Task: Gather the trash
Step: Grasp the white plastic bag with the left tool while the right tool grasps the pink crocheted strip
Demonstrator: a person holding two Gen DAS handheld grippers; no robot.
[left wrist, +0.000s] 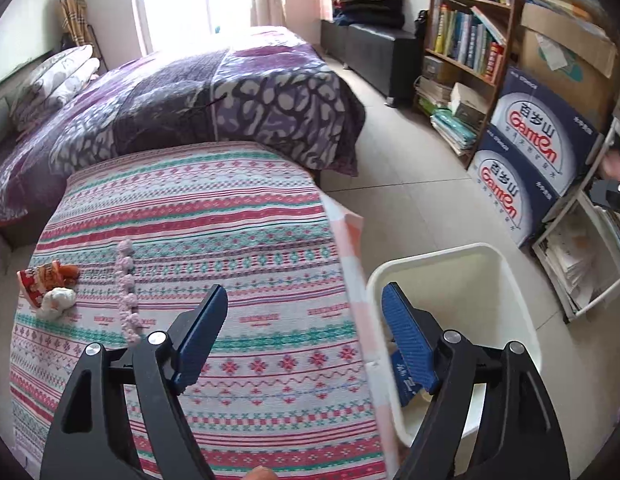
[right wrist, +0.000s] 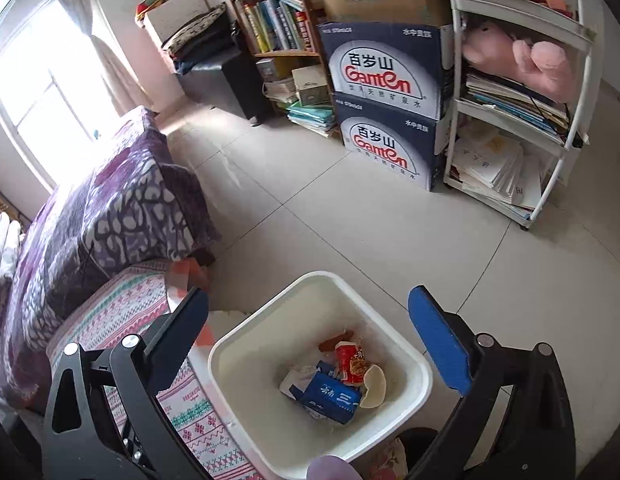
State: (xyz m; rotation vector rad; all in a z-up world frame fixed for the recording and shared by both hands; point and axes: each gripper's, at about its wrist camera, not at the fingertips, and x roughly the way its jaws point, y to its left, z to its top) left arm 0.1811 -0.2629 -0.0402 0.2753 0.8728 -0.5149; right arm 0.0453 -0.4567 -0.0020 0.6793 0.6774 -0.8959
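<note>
Your left gripper [left wrist: 301, 336] stands spread and empty over the table edge, the white bin [left wrist: 506, 264] at its 3 o'clock. A red wrapper [left wrist: 45, 276] and a crumpled tissue [left wrist: 57, 300] lie at 9 o'clock on the striped cloth [left wrist: 229, 216]. Your right gripper [right wrist: 310, 344] hangs spread above the bin, where a blue carton [right wrist: 330, 396] lies.
</note>
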